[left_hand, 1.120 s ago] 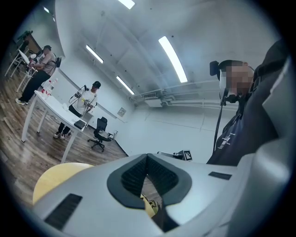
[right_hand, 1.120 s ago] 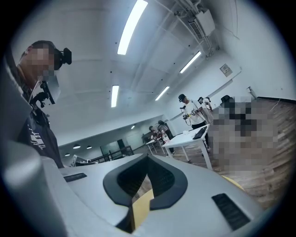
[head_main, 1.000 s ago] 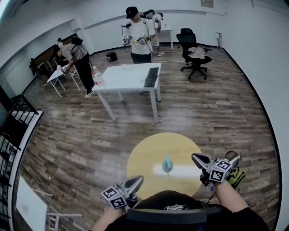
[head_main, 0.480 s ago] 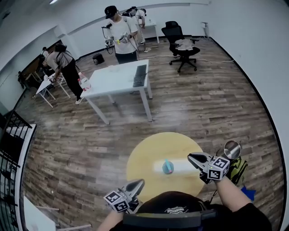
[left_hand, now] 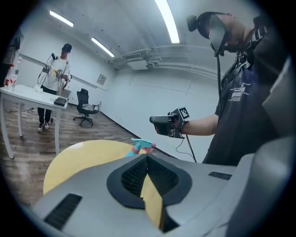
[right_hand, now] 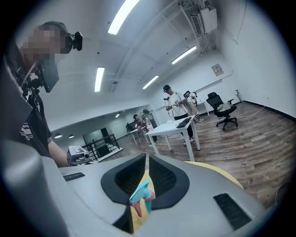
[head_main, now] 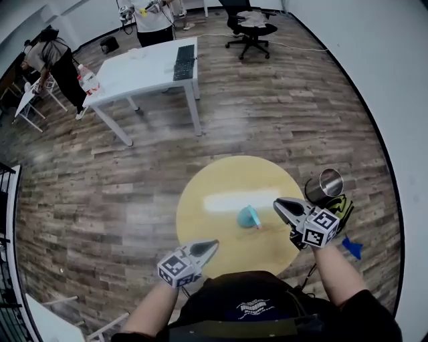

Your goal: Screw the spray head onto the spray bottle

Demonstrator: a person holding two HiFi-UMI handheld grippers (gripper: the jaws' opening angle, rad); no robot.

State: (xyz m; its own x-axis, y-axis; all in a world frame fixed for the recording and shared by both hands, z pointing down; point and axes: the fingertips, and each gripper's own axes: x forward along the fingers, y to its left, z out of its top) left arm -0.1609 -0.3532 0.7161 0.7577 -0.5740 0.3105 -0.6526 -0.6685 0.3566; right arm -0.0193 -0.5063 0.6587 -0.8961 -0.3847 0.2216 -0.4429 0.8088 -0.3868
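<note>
**Head view.** A round yellow worktop point(head_main: 200, 230) fills the lower centre of the frame and stands on a wood-plank floor point(head_main: 287, 120). The spray head point(head_main: 249, 216), teal with a pink part, rests on the worktop right of its centre, just below a pale streak of reflected light. Whether a bottle sits beneath it cannot be told. The left gripper point(head_main: 212, 244) enters from the lower left, with its tip over the lower edge of the worktop, apart from the spray head. The right gripper point(head_main: 277, 202) enters from the lower right, with its tip near the spray head on the right and not touching it. A metal cup point(head_main: 324, 184) stands beside the worktop's right rim, just above and to the right of the right gripper.

**Left gripper view.** The fingers are pressed together with nothing between them. The spray head shows just above their tips at the centre of the frame. Beyond it, right of centre, a hand holds the right gripper.

**Right gripper view.** The fingers stand a narrow slit apart and have just been opening. Nothing lies between their pads. The spray head is visible through the slit, out beyond the fingers.

**Background, head view.** A white table point(head_main: 144, 63) in the upper left carries a keyboard point(head_main: 182, 61). One person point(head_main: 53, 57) bends at the left edge, and another point(head_main: 150, 13) stands at the top. An office chair point(head_main: 251, 30) stands at the top, right of centre.
</note>
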